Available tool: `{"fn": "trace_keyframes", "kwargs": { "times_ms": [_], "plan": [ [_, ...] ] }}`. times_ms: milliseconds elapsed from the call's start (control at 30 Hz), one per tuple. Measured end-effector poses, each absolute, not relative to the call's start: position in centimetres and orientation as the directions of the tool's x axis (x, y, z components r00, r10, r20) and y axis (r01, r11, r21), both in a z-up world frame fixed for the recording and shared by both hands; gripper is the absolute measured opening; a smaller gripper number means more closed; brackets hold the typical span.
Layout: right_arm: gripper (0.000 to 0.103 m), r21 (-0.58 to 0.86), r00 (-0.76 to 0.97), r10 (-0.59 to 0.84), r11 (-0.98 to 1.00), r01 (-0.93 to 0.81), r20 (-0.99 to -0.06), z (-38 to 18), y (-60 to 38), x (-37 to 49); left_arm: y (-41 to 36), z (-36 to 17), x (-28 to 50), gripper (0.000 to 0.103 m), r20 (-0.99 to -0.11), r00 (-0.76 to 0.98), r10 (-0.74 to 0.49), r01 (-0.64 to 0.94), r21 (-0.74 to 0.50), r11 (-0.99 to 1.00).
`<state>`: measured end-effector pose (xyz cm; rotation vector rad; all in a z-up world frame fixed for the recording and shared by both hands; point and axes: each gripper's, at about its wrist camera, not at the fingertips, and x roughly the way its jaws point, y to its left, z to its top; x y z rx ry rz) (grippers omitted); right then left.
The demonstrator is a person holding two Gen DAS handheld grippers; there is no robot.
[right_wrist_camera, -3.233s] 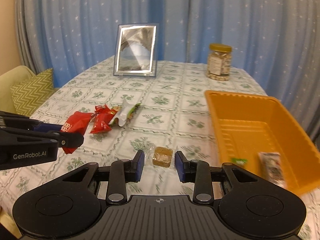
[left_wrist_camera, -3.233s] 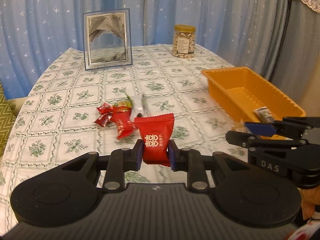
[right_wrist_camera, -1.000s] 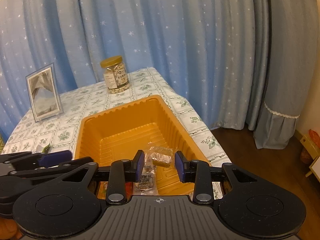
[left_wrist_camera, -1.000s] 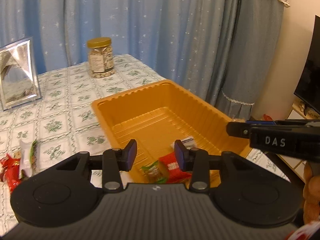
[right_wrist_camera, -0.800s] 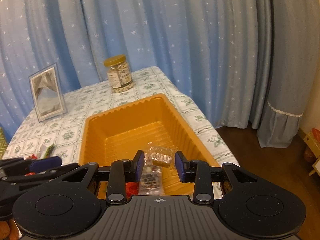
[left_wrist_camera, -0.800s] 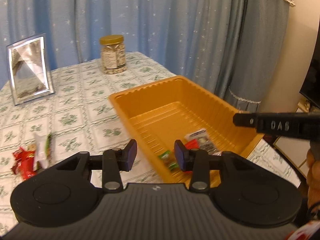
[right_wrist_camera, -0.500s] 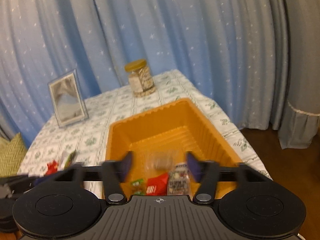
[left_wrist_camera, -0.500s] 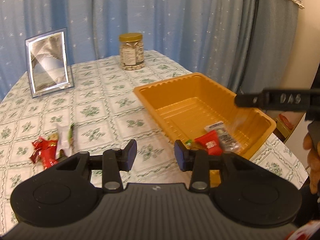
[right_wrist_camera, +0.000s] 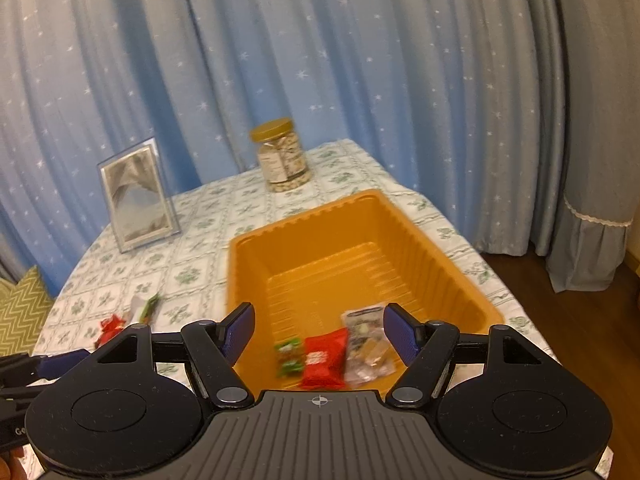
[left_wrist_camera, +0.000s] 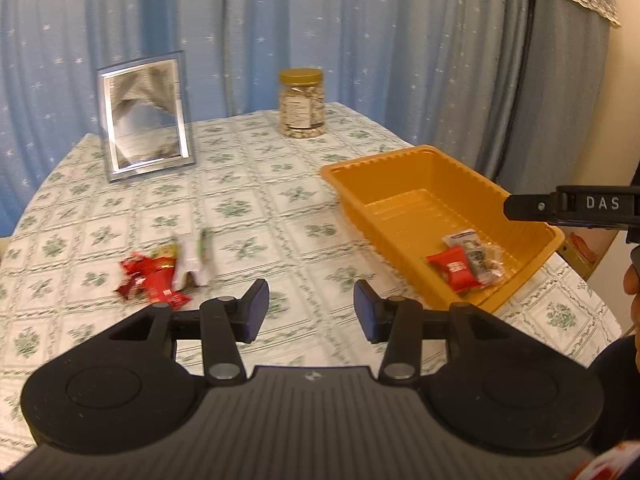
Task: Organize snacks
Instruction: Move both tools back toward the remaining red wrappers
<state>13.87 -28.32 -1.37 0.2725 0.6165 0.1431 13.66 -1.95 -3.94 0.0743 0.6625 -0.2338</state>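
The left gripper (left_wrist_camera: 310,310) hangs level with its jaws parted and nothing between them, while the right gripper (right_wrist_camera: 318,330) is spread wider, likewise holding nothing, its side profile (left_wrist_camera: 572,210) showing at the right edge of the left wrist view, perhaps slightly higher.

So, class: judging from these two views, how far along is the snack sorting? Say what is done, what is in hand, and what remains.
Done: the orange tray already holds a red packet, a small green sweet and clear-wrapped snacks.

In hand: nothing; the left tongs and right tongs are both open and empty.

Left: red packets and a white-and-green packet lie on the tablecloth.
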Motion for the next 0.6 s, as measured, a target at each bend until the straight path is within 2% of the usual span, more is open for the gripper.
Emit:
{"fn": "trace_keyframes", "kwargs": {
  "times_ms": [600],
  "plan": [
    [0.071, 0.24, 0.756, 0.363, 0.931, -0.273, -0.545, -1.5, -17.4, 15.4, 7.2, -3.7, 14.0, 0.046, -0.621, 0.783, -0.029, 0.087, 0.063, 0.994]
  ]
}}
